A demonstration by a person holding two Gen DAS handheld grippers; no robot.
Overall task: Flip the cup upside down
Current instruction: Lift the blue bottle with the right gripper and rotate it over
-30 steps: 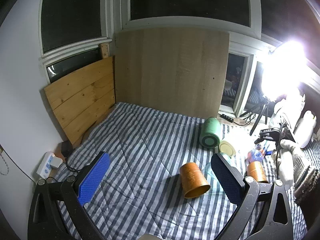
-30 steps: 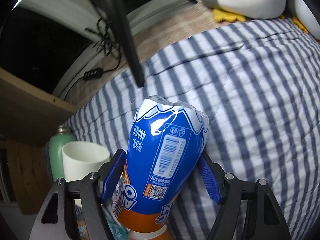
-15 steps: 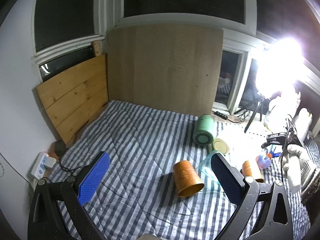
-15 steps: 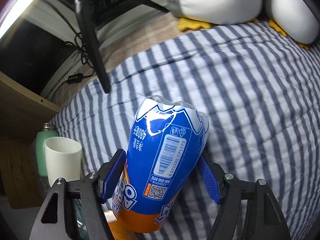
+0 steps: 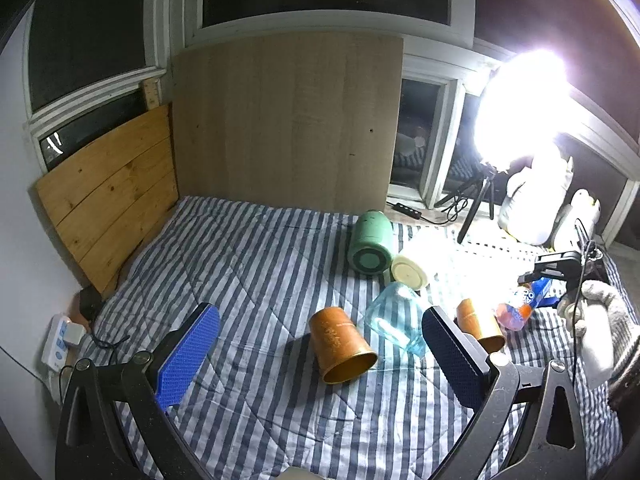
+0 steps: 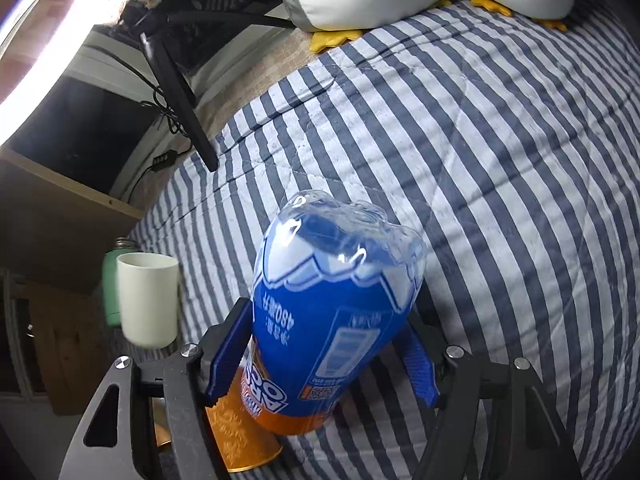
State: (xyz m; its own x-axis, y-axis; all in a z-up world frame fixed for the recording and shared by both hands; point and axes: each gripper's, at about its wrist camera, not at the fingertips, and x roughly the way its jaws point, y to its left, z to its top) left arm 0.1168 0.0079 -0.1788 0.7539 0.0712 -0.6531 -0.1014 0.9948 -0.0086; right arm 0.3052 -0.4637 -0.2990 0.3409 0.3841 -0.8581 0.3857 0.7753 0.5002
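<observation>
The left gripper [image 5: 320, 354] hangs above the striped bedcover [image 5: 248, 272] with its blue pads spread wide and nothing between them. Below it an orange cup [image 5: 342, 344] lies tipped over on the cover, mouth toward the camera, just beside a clear bluish glass cup [image 5: 396, 320] also on its side. Farther back a green flask [image 5: 370, 246] and a cream cup [image 5: 409, 273] lie touching. A second orange cup [image 5: 478, 324] sits near the right gripper [image 6: 320, 356], whose pads flank a blue-labelled plastic bottle [image 6: 332, 316]; the left pad seems to press the bottle, but the right pad looks slightly off it, so the grip cannot be told for sure. A gloved hand [image 5: 596, 320] shows at the right edge
</observation>
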